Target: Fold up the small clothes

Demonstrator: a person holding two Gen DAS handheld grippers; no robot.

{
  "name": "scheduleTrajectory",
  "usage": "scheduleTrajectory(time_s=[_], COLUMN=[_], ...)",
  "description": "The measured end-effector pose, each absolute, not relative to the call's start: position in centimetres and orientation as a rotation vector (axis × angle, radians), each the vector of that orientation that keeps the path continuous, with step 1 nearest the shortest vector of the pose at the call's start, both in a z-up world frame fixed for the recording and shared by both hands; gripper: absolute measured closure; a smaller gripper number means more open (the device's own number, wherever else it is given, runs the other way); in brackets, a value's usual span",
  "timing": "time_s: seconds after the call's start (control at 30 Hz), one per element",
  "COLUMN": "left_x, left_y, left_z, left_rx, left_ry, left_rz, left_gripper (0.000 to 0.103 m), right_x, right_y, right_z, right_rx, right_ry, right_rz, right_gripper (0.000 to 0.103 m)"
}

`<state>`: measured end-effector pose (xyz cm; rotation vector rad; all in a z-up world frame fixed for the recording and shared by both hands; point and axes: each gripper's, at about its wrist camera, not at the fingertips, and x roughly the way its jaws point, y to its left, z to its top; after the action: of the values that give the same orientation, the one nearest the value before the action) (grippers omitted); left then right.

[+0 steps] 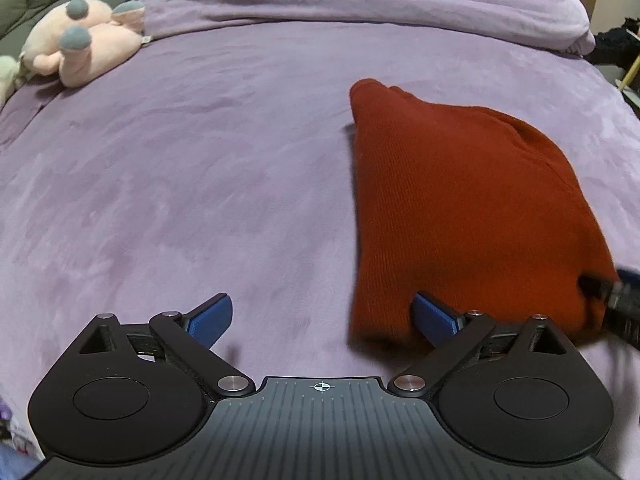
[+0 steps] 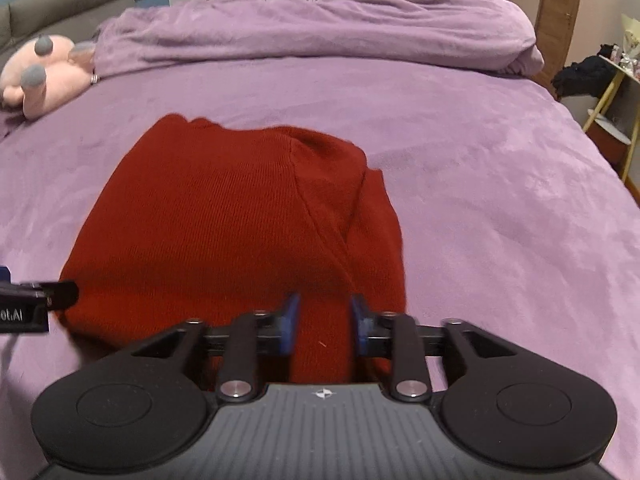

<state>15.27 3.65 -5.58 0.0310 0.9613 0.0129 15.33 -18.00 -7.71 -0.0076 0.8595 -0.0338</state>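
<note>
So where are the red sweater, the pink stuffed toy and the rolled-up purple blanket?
red sweater (image 2: 224,220), right wrist view, middle of the folded knit.
pink stuffed toy (image 1: 92,46), left wrist view, its pink body.
purple blanket (image 2: 320,28), right wrist view, middle of the bunched roll.

Both wrist cameras sit low and close above the purple bed (image 1: 200,180), angled downward toward its far end; both views share the red garment (image 2: 224,216).

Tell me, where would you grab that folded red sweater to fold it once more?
Probably the near hem of the red sweater, coming in low from the front edge. It lies flat on the purple blanket, and that edge is nearest the right gripper.
</note>
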Motion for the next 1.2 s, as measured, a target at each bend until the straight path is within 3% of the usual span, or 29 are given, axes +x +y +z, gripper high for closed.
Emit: scheduleTrajectory(time_s=[0.07, 0.1, 0.17, 0.23, 0.67, 1.2], left_x=[13.5, 12.7, 11.2, 9.8, 10.1, 10.3], left_y=[4.3, 4.5, 4.8, 4.9, 3.9, 3.4], left_z=[-5.5, -5.7, -6.3, -6.6, -3.7, -2.8], left_rx=[0.007, -0.004, -0.012, 0.005, 0.138, 0.130], left_ry=[0.984, 1.010, 1.061, 1.083, 1.080, 1.095], left_rz=[-0.004, -0.007, -0.014, -0.020, -0.049, -0.073], left_gripper=[0.003, 0.003, 0.003, 0.003, 0.001, 0.001], right_x=[13.2, 11.9, 9.3, 7.1, 7.7, 8.1], right_y=[-17.9, -17.7, -17.3, -16.9, -15.3, -15.2], right_z=[-7.6, -7.9, -9.1, -9.8, -4.4, -3.1], right_rx=[0.013, 0.018, 0.041, 0.065, 0.064, 0.065], right_ry=[0.906, 0.939, 1.025, 1.079, 1.079, 1.103], right_rz=[0.000, 0.031, 0.080, 0.083, -0.062, -0.115], right_gripper=[0.022, 0.013, 0.012, 0.004, 0.004, 0.004])
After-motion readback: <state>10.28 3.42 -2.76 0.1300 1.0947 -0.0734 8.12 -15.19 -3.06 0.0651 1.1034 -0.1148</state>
